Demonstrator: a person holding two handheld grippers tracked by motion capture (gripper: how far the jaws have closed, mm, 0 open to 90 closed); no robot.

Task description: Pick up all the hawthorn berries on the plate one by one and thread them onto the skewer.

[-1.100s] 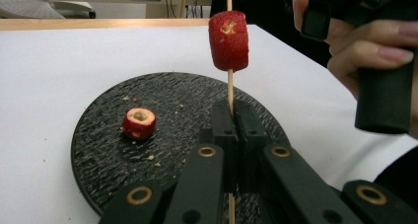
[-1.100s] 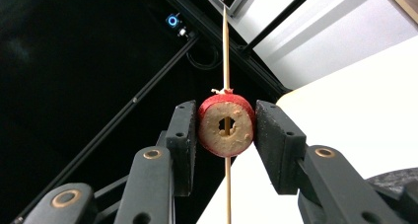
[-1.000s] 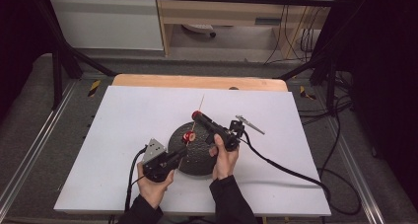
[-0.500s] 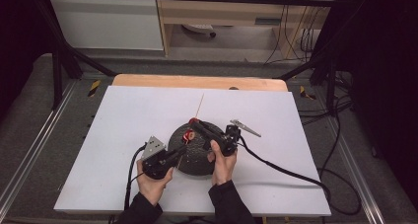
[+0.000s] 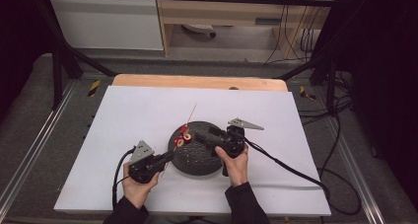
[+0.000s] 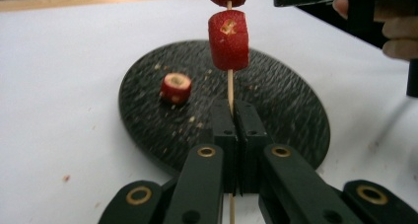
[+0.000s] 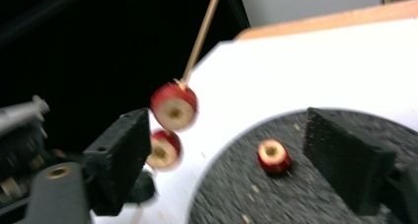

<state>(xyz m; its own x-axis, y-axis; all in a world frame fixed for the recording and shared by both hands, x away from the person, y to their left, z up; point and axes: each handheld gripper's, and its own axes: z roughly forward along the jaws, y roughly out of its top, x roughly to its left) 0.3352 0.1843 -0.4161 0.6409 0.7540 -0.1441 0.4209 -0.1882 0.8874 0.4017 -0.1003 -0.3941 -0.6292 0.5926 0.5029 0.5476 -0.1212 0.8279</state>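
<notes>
A thin wooden skewer [image 6: 230, 86] stands in my left gripper [image 6: 236, 130], whose jaws are shut on its lower part. Two red fruit pieces [image 6: 227, 39] are threaded on it, seen side by side in the right gripper view [image 7: 173, 105]. A third red piece [image 6: 176, 87] lies loose on the round black plate [image 5: 202, 160]. My right gripper [image 7: 234, 135] hovers over the plate beside the skewered pieces. Its jaws have just been opening and grip nothing. In the high view, the left gripper [image 5: 169, 157] is at the plate's left edge and the right gripper [image 5: 199, 135] points left across it.
The plate sits mid-table on a white sheet [image 5: 123, 115] with a wooden table edge [image 5: 197, 81] behind. Cables trail from both grippers, the right one's [image 5: 291, 167] running off to the right. Crumbs dot the plate.
My right gripper came down from above the plate, and its jaws opened and let go of the red piece at the skewer. My left gripper with the skewer shifted slightly.
</notes>
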